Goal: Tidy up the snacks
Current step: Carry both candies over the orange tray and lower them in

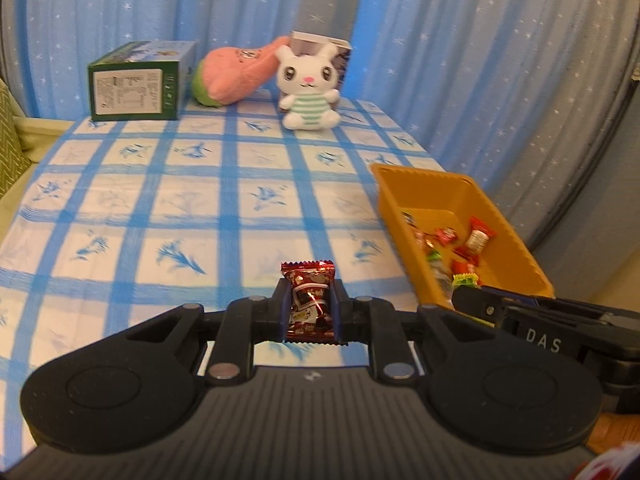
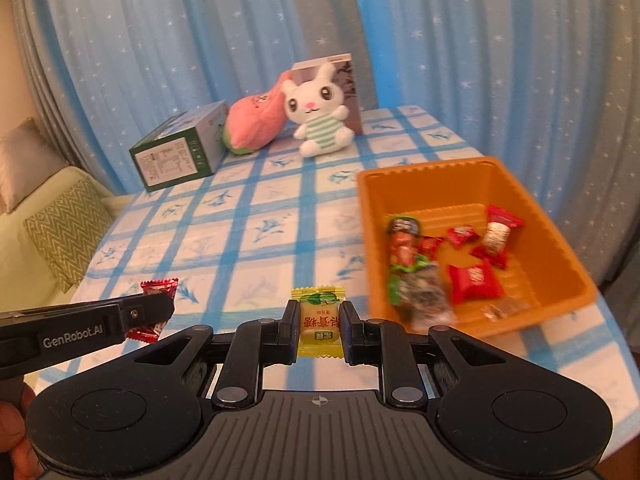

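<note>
My left gripper (image 1: 311,304) is shut on a dark red wrapped candy (image 1: 310,300), held above the checked tablecloth. In the right wrist view that left gripper (image 2: 154,312) comes in from the left with the red candy (image 2: 159,289) pinched in it. My right gripper (image 2: 320,322) is shut on a yellow wrapped candy (image 2: 319,322). An orange tray (image 2: 560,248) lies to the right with several wrapped candies inside, mostly red ones. From the left wrist view the tray (image 1: 508,232) sits at the right, and the right gripper (image 1: 464,292) reaches in beside its near corner.
At the table's far end stand a green box (image 1: 136,84), a pink plush (image 1: 236,72), a white bunny plush (image 1: 310,88) and a small carton (image 1: 320,42) behind it. Blue starred curtains hang behind. A cushioned sofa (image 2: 52,236) lies left of the table.
</note>
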A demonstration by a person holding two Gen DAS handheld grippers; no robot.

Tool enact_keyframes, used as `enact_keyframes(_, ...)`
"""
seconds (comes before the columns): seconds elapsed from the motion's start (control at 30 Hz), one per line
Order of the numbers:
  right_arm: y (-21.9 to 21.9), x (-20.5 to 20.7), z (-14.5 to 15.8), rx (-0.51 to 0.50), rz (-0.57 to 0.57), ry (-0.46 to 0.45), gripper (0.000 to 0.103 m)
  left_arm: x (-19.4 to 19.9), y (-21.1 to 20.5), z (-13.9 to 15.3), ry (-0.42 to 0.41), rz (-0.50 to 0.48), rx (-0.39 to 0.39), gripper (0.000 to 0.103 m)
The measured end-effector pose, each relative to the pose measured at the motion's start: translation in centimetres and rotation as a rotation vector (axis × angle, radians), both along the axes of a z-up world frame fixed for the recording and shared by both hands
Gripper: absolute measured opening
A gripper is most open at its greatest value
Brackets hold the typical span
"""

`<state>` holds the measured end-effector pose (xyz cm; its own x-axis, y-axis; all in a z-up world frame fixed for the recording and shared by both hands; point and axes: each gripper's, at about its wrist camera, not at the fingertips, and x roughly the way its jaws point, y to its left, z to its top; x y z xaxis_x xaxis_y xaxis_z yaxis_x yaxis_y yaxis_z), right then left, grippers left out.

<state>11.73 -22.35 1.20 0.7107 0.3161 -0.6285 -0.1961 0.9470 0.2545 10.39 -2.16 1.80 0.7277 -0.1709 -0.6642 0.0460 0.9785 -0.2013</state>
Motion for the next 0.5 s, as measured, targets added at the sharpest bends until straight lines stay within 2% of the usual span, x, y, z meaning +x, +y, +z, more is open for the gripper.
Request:
enact_keyframes(0.17, -2.5, -1.0, -0.1, -0.023, -0.047, -0.003, 0.021, -0.3, -2.1, 0.0, 0.008, -0.035, -0.015, 0.018)
enact_keyframes(0.5, -7.4, -1.9, 0.0, 0.0, -0.136, -0.003, 0.021, 0.1, -5.6, 0.5, 0.01, -0.1, -0.027, 0.018)
